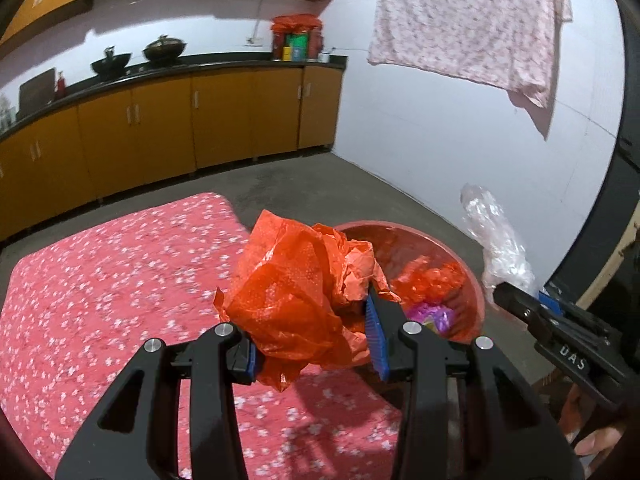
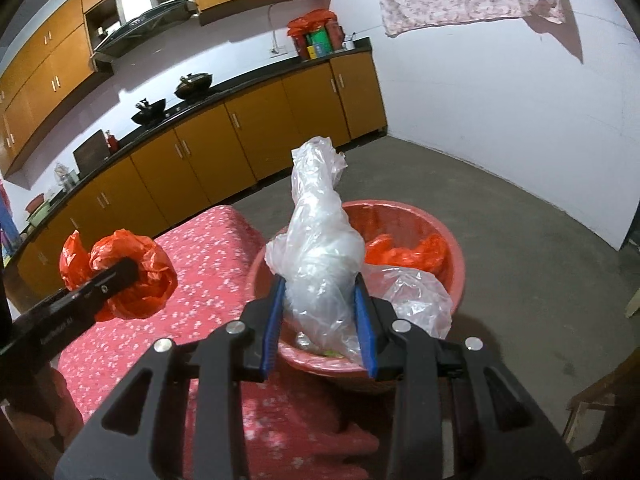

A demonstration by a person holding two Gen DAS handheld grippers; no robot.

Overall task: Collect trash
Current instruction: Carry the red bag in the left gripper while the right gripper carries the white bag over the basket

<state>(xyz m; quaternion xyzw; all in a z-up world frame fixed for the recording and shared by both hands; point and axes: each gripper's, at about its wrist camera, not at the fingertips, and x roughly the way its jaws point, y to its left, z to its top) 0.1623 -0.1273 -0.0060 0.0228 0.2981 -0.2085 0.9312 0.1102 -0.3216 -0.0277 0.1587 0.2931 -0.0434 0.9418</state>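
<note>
Left gripper (image 1: 316, 340), seen from its own wrist camera, is clamped on a crumpled orange plastic bag (image 1: 296, 296); its blue-padded fingers (image 1: 376, 336) press the bag from both sides. The bag is held in the air at the centre of that view, above the edge of a pink flowered cloth (image 1: 120, 280) that covers a raised surface. At 3 o'clock from the bag sits a round red basin (image 1: 472, 292), partly hidden behind it. Inside the basin lie more orange plastic and a bit of purple wrapping (image 1: 432, 314).

Right gripper (image 2: 320, 320), in the right wrist view, is clamped on a tall bundle of clear plastic bag (image 2: 320, 252), which stands up between its blue pads directly over the red basin (image 2: 452, 248). More clear plastic (image 2: 416, 296) and orange plastic (image 2: 408, 256) rest in the basin at 3 o'clock from the bundle. At 9 o'clock in this view the left gripper (image 2: 132, 276) appears from the side, with the orange plastic bag (image 2: 132, 276) wrapped around its tip.

Behind, at 12 o'clock, a dark kitchen bench (image 2: 248, 80) with yellow-brown cabinet doors carries two black woks (image 2: 192, 84). A pale flowered cloth (image 1: 472, 24) hangs on the white wall at 1 o'clock. The floor (image 2: 520, 208) is bare grey concrete.
</note>
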